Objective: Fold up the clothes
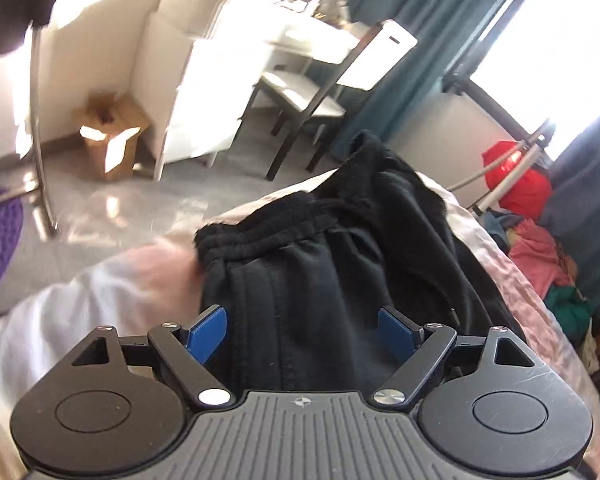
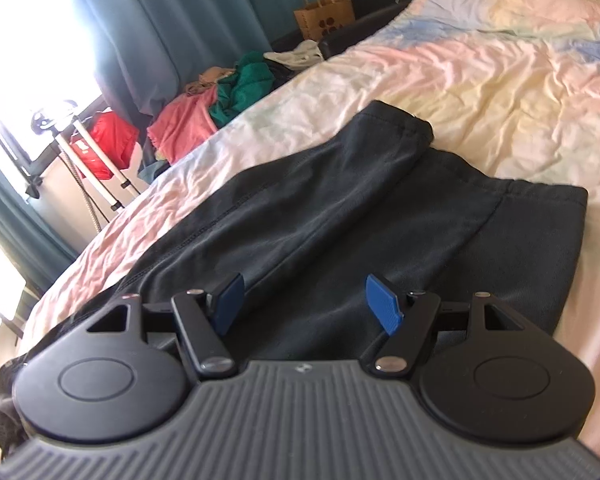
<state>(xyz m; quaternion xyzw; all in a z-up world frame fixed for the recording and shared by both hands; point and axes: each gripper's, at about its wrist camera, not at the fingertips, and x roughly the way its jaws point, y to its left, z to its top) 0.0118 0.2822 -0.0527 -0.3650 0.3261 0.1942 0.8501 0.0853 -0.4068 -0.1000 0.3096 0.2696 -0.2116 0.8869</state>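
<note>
A pastel bedspread (image 2: 500, 80), creased and patched in pink, yellow and pale blue, covers the bed; a pair of black pants (image 2: 340, 216) lies on it, near the bed's edge. Teal curtains (image 2: 188, 20) hang beside a bright window on that side; the floor (image 1: 180, 188) is grey and glossy.

The right wrist view shows the pant legs laid flat, their two hems (image 2: 404, 124) pointing up the bed; the left wrist view shows the other end, the ribbed waistband (image 1: 260, 236) bunched and rumpled, with part of the cloth humped up behind it. Only the left view takes in a white desk (image 1: 300, 36), a chair (image 1: 320, 92) with dark legs and a cardboard box (image 1: 112, 140) on the floor; only the right view shows a paper bag (image 2: 324, 14) on a dark seat.

A heap of pink, green and red clothes (image 2: 204, 108) lies on the floor between bed and curtains; a metal stand (image 2: 80, 160) rises beside it.

The left gripper (image 1: 302, 330) is spread wide over the waistband end, nothing between its blue pads (image 1: 208, 330); the right gripper (image 2: 304, 304) is likewise wide apart above the legs, gripping nothing; whether either touches the cloth cannot be told.
</note>
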